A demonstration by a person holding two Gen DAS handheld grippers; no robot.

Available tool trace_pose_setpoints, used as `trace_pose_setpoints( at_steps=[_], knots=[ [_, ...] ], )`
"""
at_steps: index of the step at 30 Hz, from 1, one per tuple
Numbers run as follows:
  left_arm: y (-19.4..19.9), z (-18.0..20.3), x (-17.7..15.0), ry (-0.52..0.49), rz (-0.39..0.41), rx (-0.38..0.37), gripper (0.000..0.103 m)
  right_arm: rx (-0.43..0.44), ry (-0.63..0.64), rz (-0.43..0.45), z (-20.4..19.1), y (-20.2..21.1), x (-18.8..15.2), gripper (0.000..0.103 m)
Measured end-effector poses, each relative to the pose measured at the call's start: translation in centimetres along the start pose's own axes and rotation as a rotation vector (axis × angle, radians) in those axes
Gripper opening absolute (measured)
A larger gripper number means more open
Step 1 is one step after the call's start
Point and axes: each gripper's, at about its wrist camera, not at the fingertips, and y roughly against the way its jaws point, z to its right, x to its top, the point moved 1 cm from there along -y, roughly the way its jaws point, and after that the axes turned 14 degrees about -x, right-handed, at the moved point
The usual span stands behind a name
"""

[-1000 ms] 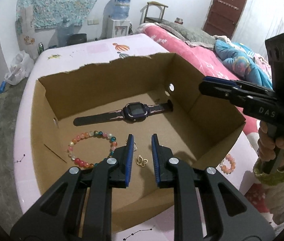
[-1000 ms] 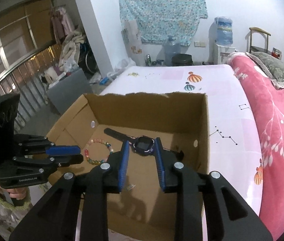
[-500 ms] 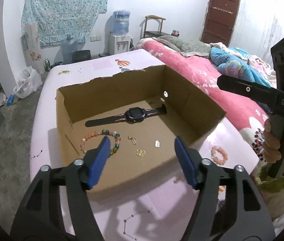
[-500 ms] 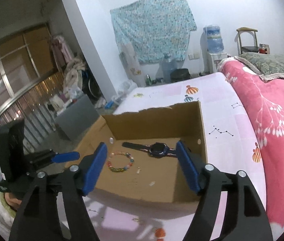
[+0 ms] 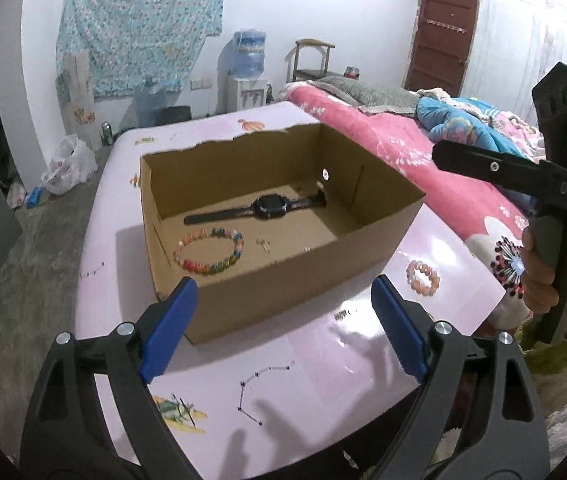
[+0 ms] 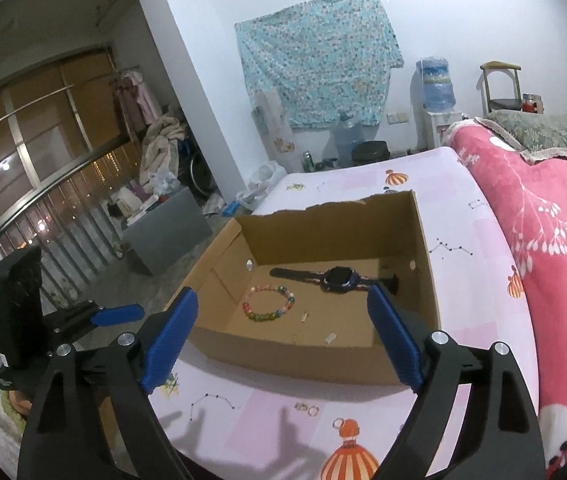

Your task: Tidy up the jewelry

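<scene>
Jewelry lies partly inside an open cardboard box and partly outside it, the box standing on a pink patterned worktop beside a bed with a pink blanket. On the box floor, toward its far wall, a dark wristwatch lies stretched out flat. Nearer the front wall lies a ring of multicoloured beads, a beaded bracelet, apart from the watch. A few tiny metal pieces are scattered on the cardboard just right of that bracelet; what they are is too small to tell. Outside the box, on the worktop to its right, rests a pink bead bracelet. Small rings lie on the worktop in front of the box.

Left gripper hangs before the near wall, its jaws having just been opening, now spread wide with nothing between them. Right gripper is likewise released and empty, jaws having just been opening.
</scene>
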Motion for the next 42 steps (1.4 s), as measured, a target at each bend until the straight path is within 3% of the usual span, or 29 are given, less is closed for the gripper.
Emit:
trace_pose_setpoints(
  at_steps=[8, 17, 24, 30, 36, 42],
  knots=[
    [0.1, 0.2, -0.9, 0.022, -0.014, 0.003, 0.085, 0.002, 0.005, -0.022, -0.6, 0.5, -1.1, 0.085],
    [-0.4, 0.1, -2.7, 0.045, -0.035, 0.035, 0.085, -0.108, 0.028, -0.078, 1.6, 1.0, -3.7, 0.085],
    [-2.6, -0.7, -4.7, 0.086, -0.11, 0.04, 0.085, -0.134, 0.024, -0.238, 3.0, -1.1, -7.8, 0.085],
    [-5.7, -1.0, -5.5, 0.107, -0.214, 0.099, 0.085, -0.157, 0.056, -0.327, 1.9, -3.1, -10.4, 0.085],
    [-7.8, -1.8, -5.9, 0.143, -0.285, 0.125, 0.085, -0.221, 0.168, -0.35, 0.1, -4.3, -11.3, 0.085],
    [-8.4, -2.5, -6.0, 0.154, -0.309, 0.159, 0.085, -0.205, 0.174, -0.372, -0.3, -5.0, -11.6, 0.085]
  ],
)
